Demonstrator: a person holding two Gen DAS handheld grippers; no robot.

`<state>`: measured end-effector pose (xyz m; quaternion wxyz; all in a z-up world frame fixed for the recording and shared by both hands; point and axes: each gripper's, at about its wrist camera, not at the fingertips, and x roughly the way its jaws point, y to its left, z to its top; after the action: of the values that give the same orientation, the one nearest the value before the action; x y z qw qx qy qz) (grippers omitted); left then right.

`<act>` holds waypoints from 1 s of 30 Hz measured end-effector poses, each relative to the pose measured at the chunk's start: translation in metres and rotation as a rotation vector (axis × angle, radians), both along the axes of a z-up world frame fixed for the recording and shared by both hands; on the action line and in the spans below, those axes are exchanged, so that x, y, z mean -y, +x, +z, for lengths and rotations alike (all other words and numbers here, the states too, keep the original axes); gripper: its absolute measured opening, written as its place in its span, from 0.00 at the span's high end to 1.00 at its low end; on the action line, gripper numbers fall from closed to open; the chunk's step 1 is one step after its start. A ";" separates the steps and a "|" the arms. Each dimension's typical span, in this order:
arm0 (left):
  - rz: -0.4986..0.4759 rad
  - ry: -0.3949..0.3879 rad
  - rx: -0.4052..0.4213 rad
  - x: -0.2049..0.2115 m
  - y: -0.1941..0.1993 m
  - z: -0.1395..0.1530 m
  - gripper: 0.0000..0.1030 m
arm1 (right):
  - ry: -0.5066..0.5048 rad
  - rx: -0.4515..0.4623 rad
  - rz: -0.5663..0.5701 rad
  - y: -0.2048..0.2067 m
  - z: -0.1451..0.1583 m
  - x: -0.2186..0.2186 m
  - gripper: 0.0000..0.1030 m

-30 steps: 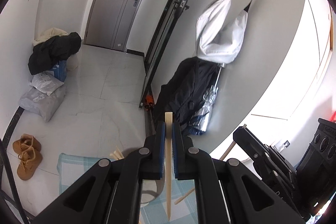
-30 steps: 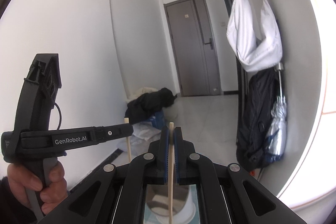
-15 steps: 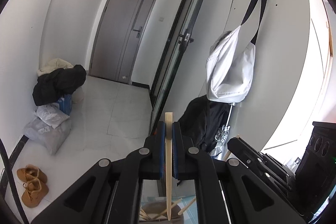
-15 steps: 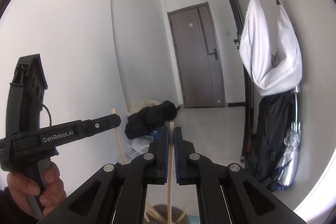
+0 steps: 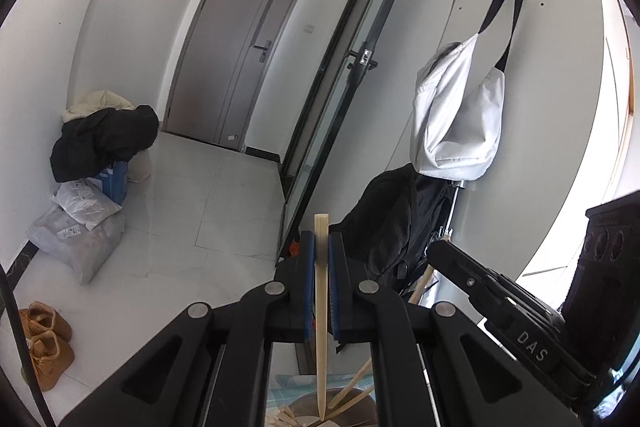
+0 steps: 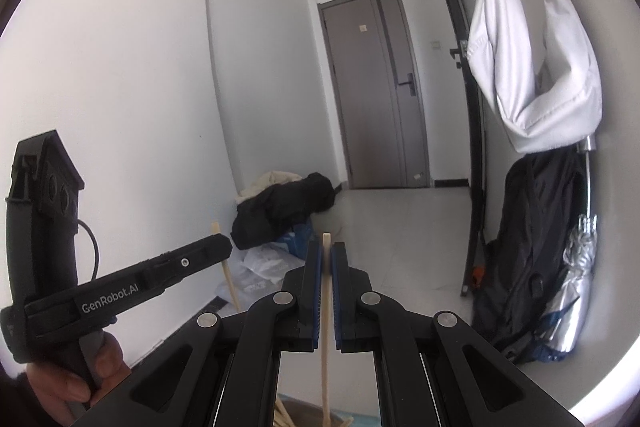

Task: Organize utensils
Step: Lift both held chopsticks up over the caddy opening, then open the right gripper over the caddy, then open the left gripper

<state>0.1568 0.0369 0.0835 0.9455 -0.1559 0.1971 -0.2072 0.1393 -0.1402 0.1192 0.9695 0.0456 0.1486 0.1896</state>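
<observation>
Left gripper (image 5: pixel 321 247): clamped on an upright wooden chopstick (image 5: pixel 321 307), tip down over a holder (image 5: pixel 308 413) of chopsticks.
Right gripper (image 6: pixel 327 259): pinching a second chopstick (image 6: pixel 326 327), upright.
Backdrop: grey door (image 6: pixel 376 87).

Both wrist views look forward along their fingers, tilted up into the hallway. Shared: grey door (image 5: pixel 236 47) (image 6: pixel 376 87), white bag (image 5: pixel 456 115) (image 6: pixel 532 67).
</observation>
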 end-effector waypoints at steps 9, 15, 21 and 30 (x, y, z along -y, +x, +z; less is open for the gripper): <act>-0.018 0.032 0.039 0.012 -0.005 -0.016 0.98 | -0.018 -0.035 0.002 0.010 -0.014 -0.002 0.96; -0.050 0.061 0.048 0.014 -0.013 -0.019 0.98 | -0.026 -0.056 -0.002 0.006 -0.026 -0.002 0.96; -0.074 0.074 0.037 0.010 -0.020 -0.020 0.98 | -0.040 -0.093 0.018 0.005 -0.036 -0.004 0.96; -0.107 0.110 -0.025 0.007 -0.031 -0.027 0.94 | -0.078 -0.129 0.050 -0.008 -0.045 -0.012 0.93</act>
<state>0.1254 0.0302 0.0562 0.9377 -0.0954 0.2280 -0.2444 0.1309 -0.1281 0.0739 0.9539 0.0161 0.2191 0.2046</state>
